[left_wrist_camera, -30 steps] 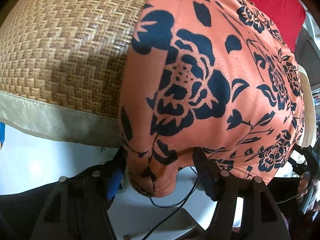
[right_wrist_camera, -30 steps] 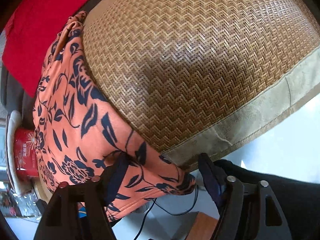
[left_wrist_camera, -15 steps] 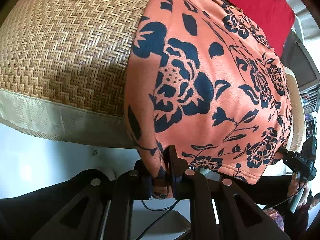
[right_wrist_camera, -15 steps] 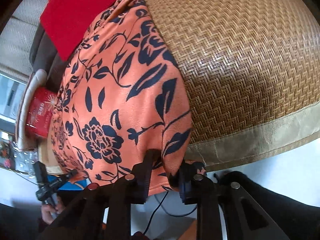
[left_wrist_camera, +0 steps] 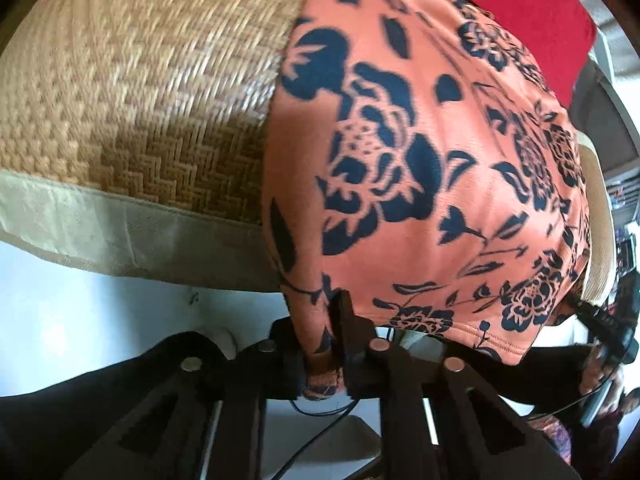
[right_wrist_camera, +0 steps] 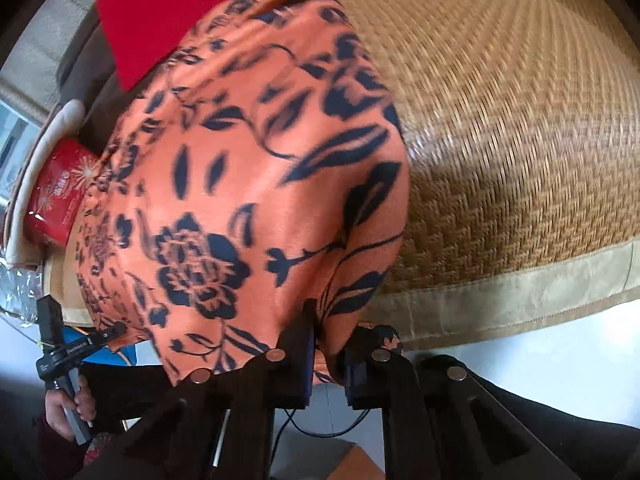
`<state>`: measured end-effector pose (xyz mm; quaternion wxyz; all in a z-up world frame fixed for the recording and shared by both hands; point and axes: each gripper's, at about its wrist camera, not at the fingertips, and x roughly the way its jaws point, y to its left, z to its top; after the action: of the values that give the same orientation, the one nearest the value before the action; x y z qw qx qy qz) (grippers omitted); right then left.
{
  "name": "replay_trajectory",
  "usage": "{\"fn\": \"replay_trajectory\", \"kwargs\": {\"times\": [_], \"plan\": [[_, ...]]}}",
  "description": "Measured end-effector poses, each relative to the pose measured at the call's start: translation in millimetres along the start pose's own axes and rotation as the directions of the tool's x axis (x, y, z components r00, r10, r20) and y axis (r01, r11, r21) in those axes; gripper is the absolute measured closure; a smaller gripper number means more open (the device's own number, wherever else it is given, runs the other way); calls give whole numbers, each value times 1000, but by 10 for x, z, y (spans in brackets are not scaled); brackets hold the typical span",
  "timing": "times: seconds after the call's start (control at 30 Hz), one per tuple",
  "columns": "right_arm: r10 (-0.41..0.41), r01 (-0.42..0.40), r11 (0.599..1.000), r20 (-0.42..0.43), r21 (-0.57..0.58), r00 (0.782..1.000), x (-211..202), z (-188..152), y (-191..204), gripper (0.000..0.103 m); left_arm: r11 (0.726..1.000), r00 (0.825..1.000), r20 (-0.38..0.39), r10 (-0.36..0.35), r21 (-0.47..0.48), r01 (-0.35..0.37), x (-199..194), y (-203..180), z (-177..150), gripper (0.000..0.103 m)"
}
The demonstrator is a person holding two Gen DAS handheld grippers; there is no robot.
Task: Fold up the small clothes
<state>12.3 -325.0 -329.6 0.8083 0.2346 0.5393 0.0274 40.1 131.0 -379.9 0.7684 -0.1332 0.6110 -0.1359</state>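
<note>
Here, in the left wrist view, we hold the left gripper (left_wrist_camera: 324,344) clamped on the near left corner of the orange garment with dark navy flower print (left_wrist_camera: 420,160), the cloth bunched between its black jaws. The garment lies spread over the woven straw mat with a beige cloth border (left_wrist_camera: 140,100), its near hem hanging just past the mat's near edge. At the far end, a red cloth (left_wrist_camera: 520,12) lies touching the garment's far edge. Low at the right, a hand (left_wrist_camera: 600,372) grips the other black tool by the garment's near right corner.

In the right wrist view, we have the right gripper (right_wrist_camera: 326,344) pinched tight on the garment's (right_wrist_camera: 240,184) near right corner, fabric folded between the jaws. The mat (right_wrist_camera: 520,140) spreads bare to the right. The red cloth (right_wrist_camera: 160,12) lies at the far left. A red tin with a gold firework design (right_wrist_camera: 60,192) sits left of the garment, partly hidden by it. Low at the left, a hand (right_wrist_camera: 68,404) holds the other tool at the garment's left corner.
</note>
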Motion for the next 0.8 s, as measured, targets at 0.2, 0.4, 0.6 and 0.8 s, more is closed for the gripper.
{"fn": "replay_trajectory", "kwargs": {"times": [0.2,0.4,0.6,0.8], "plan": [[122,-119,991,48,-60,991,-258,-2,395,92,992,991,64,-116,48,113,-374,-108,-28,95],[275,-269,961,110,-69,955,-593,324,576,92,961,956,109,-273,71,266,-790,-168,131,95],[379,-369,925,179,-85,908,-900,841,619,92,931,908,204,-365,81,356,-1374,-247,719,95],[403,-405,913,284,-54,870,-1117,1713,495,93,929,887,278,-369,89,358,-1673,-355,1669,95]]}}
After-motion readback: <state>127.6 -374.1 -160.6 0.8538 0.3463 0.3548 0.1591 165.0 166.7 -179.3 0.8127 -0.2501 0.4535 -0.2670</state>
